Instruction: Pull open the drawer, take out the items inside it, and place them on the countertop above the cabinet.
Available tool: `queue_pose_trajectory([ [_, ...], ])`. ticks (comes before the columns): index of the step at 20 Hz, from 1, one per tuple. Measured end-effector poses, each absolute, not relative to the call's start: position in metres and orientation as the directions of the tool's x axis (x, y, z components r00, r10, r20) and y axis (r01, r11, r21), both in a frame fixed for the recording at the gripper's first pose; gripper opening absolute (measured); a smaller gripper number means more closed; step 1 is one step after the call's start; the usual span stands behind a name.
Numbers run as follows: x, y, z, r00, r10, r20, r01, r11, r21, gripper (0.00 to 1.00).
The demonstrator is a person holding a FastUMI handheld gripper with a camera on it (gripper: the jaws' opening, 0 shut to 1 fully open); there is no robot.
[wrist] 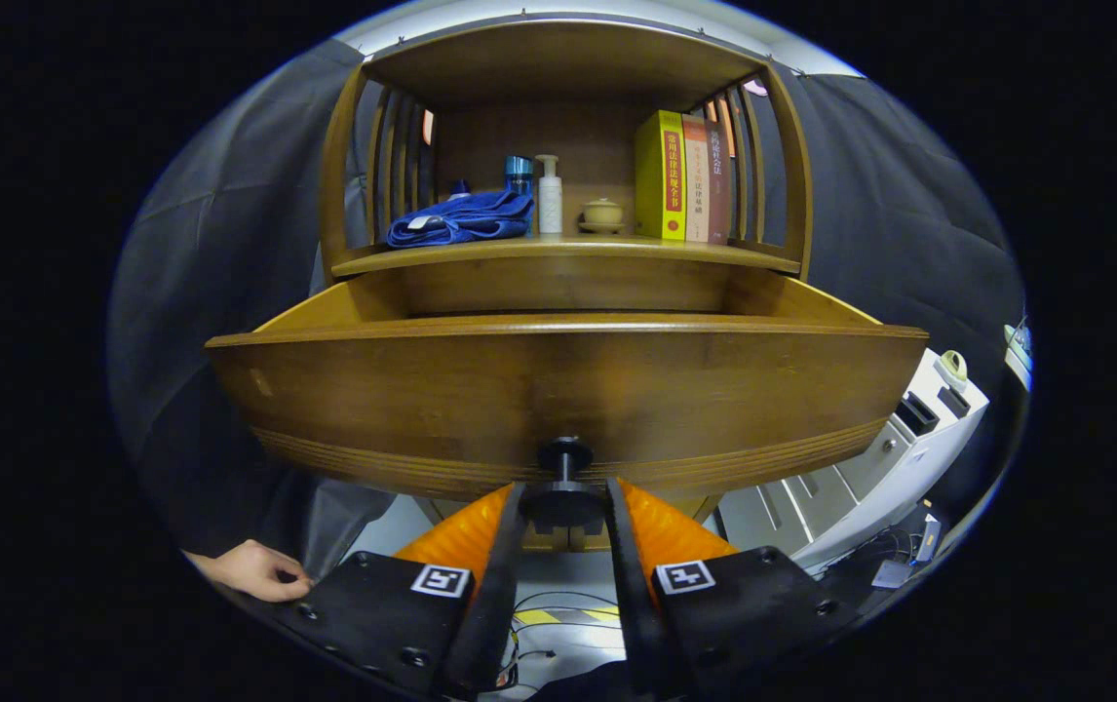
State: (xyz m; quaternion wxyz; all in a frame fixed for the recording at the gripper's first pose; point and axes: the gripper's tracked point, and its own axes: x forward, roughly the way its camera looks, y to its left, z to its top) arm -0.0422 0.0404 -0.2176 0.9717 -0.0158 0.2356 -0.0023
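- Between the two fingers of the gripper (564, 507) sits one dark round knob (564, 503), and both fingers press against its sides, so the gripper is closed narrow on it.
- One drawer (566, 395) stands pulled out from the wooden cabinet (344, 185), its wide front panel just ahead of the fingers and the knob fixed at the panel's lower middle.
- What lies inside the drawer cannot be told, as the front panel hides its floor; two side walls and the back wall show above the front's top edge.
- On the countertop (558, 250) above the drawer, counted from its left end: one folded blue cloth (461, 220), one blue cup (519, 174) behind the cloth, one white pump bottle (549, 196) just beside the cup, one small lidded ceramic jar (602, 214) near the middle, and three upright books (685, 176) at the right end.
- Of the books, one is yellow, one pale and one dark red, standing spine out and touching each other.
- One bare hand (256, 570) rests low beside the gripper's left block, fingers curled.
- One white cabinet unit (870, 468) stands beyond the drawer's right corner.
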Motion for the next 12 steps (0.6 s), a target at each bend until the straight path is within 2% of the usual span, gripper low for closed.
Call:
queue_pose_trajectory([
  [8, -0.043, 0.029, -0.127, 0.93, 0.004, -0.367, -0.035, 0.996, -0.078, 0.7],
  [11, -0.029, 0.021, -0.103, 0.938, 0.008, -0.347, -0.038, 0.996, -0.079, 0.92],
  [12, -0.024, 0.022, -0.098, 0.933, 0.019, -0.36, -0.046, 0.997, -0.066, 0.93],
])
